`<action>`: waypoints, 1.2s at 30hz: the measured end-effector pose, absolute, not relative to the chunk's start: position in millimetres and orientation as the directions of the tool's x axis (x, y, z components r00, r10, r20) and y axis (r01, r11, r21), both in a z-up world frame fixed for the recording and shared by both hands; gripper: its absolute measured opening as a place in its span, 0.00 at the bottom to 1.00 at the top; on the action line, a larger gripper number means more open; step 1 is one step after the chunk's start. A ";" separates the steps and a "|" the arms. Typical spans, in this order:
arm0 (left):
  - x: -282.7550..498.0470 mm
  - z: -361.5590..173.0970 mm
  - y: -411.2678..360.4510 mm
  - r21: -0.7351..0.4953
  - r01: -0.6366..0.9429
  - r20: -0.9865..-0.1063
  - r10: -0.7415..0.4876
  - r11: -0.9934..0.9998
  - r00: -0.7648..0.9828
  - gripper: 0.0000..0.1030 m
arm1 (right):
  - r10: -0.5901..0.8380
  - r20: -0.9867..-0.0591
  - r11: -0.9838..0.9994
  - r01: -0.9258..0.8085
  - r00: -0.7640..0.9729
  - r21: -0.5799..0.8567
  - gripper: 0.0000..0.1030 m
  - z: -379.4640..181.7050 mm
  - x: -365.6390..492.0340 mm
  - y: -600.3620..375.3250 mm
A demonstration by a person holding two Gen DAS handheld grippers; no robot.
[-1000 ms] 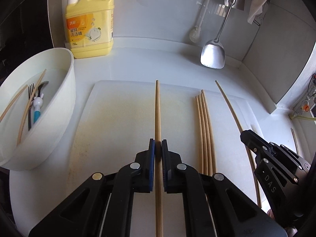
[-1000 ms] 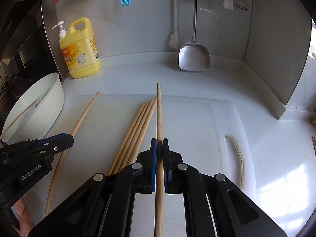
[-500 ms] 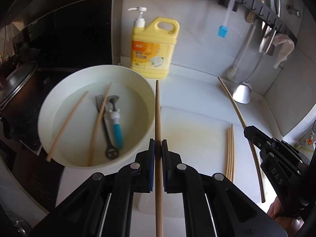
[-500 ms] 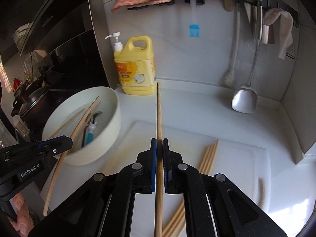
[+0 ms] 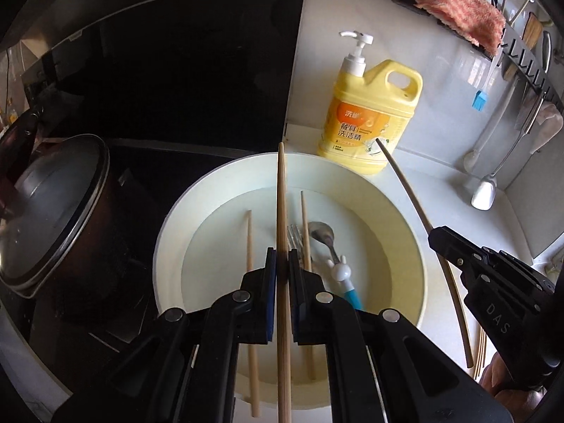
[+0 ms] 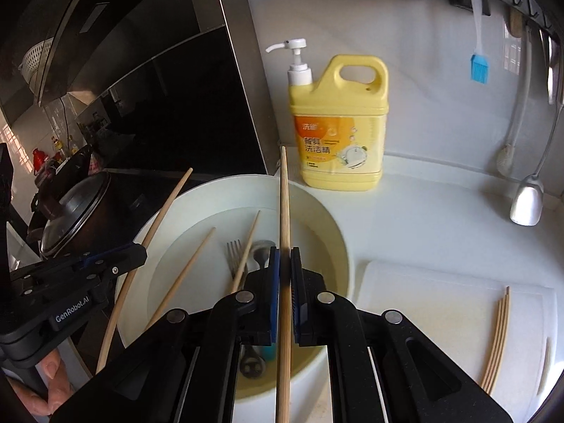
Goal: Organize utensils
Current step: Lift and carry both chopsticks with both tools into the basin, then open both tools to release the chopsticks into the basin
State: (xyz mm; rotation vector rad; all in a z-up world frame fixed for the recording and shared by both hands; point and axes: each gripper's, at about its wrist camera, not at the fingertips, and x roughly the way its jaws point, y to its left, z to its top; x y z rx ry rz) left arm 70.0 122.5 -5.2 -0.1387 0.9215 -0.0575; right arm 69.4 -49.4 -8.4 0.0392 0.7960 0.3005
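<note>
The left gripper is clamping a single wooden chopstick between its blue-padded jaws, which are pressed almost together. The stick is running straight forward out of the jaws, and its far end is reaching over the back rim of a white bowl below.

The right gripper is likewise squeezing a second chopstick, jaws nearly touching around it. This stick is also pointing forward over the bowl, its tip lying in line with the base of a yellow dish soap bottle.

In the left wrist view, the right gripper is showing at the right edge as a black body, with its chopstick slanting up toward the bottle. In the right wrist view, the left gripper is appearing at the lower left, held by a person's hand, its chopstick angling over the bowl's left rim.

Inside the bowl, two loose chopsticks, a fork and a spoon with a white and blue handle are lying together.

To the right of the bowl, a white cutting board is sitting on the counter, with a small bunch of chopsticks lying near its right edge. To the left of the bowl, a dark pot with a glass lid is standing on the stove. A metal spatula is hanging against the back wall.
</note>
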 end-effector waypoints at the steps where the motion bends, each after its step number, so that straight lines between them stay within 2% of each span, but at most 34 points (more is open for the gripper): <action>1: 73.9 -10.0 125.3 -0.145 -0.007 -0.797 -0.112 0.989 0.593 0.07 | 0.284 -0.706 0.956 -0.247 0.649 0.157 0.06 -12.1 73.7 -43.1; 13: 94.1 -73.4 141.1 -0.174 -0.051 -0.869 -0.129 0.983 0.478 0.07 | 0.325 -0.799 0.940 -0.264 0.506 0.216 0.06 -64.0 107.6 -11.7; 24: 115.8 -93.3 128.7 -0.135 -0.052 -0.879 -0.096 0.989 0.468 0.09 | 0.342 -0.833 0.934 -0.255 0.435 0.250 0.06 -80.9 124.9 -11.6; 26: 119.3 -98.7 127.5 -0.142 -0.050 -0.889 -0.105 0.989 0.446 0.13 | 0.339 -0.834 0.936 -0.246 0.436 0.251 0.08 -81.5 126.5 -13.2; 27: 120.5 -100.9 127.2 -0.145 -0.054 -0.896 -0.108 0.988 0.431 0.13 | 0.336 -0.834 0.937 -0.243 0.437 0.251 0.13 -81.0 126.6 -13.9; 28: 120.5 -101.5 127.5 -0.145 -0.063 -0.899 -0.105 0.987 0.425 0.15 | 0.333 -0.833 0.938 -0.241 0.442 0.248 0.17 -80.2 128.8 -14.0; 30: 117.4 -96.7 130.1 -0.145 -0.075 -0.895 -0.098 0.987 0.436 0.29 | 0.330 -0.827 0.940 -0.243 0.456 0.241 0.22 -76.7 126.7 -16.1; 32: 112.0 -87.0 134.5 -0.134 -0.092 -0.880 -0.076 0.987 0.469 0.62 | 0.328 -0.822 0.940 -0.245 0.465 0.237 0.23 -73.3 124.6 -18.9; 36: 103.7 -69.7 142.4 -0.081 -0.108 -0.865 -0.016 0.991 0.502 0.72 | 0.324 -0.812 0.943 -0.236 0.485 0.235 0.28 -66.8 120.5 -25.6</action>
